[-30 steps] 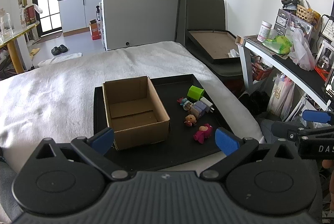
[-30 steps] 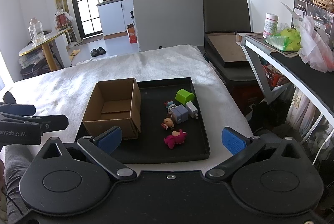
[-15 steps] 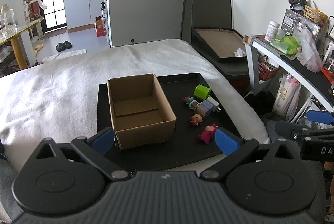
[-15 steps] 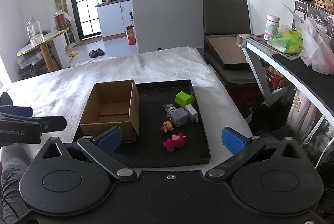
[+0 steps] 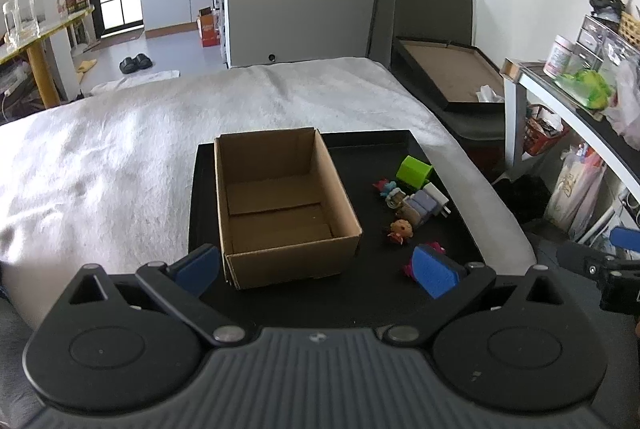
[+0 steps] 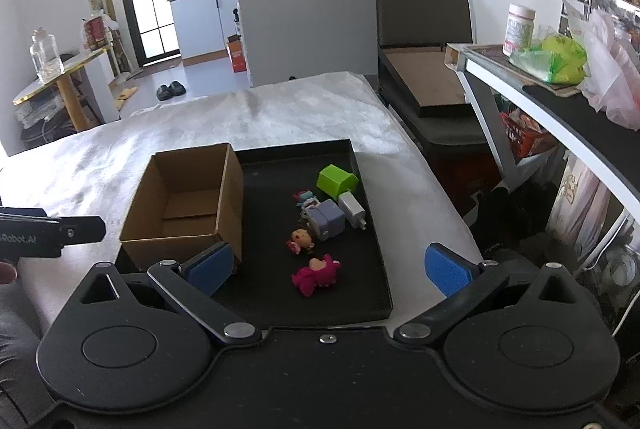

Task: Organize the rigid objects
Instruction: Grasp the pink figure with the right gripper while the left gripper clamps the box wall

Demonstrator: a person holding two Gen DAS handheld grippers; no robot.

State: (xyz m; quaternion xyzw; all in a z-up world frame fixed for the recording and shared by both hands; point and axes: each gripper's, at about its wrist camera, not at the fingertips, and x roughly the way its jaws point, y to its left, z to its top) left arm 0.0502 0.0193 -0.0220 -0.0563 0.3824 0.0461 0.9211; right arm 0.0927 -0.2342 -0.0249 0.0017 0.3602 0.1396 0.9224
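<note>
An empty cardboard box [image 5: 280,205] [image 6: 188,205] stands on the left half of a black tray [image 5: 380,257] [image 6: 272,293] on a white-covered bed. Right of the box lie a green cube [image 6: 336,180], a white charger plug [image 6: 352,209], a lilac block [image 6: 326,219], a small doll figure [image 6: 301,239] and a pink plush toy [image 6: 316,275]. My left gripper [image 5: 316,271] hovers open at the tray's near edge in front of the box. My right gripper [image 6: 328,269] is open too, above the tray's near edge with the pink toy between its fingers' lines, not touching.
A white desk [image 6: 560,109] with bags and a jar runs along the right. A dark chair holding a shallow tray [image 6: 428,85] stands beyond the bed. The bed cover [image 5: 100,169] spreads left of the tray.
Both grippers have moved forward toward the tray; the box and toys look larger. Nothing on the tray has shifted.
</note>
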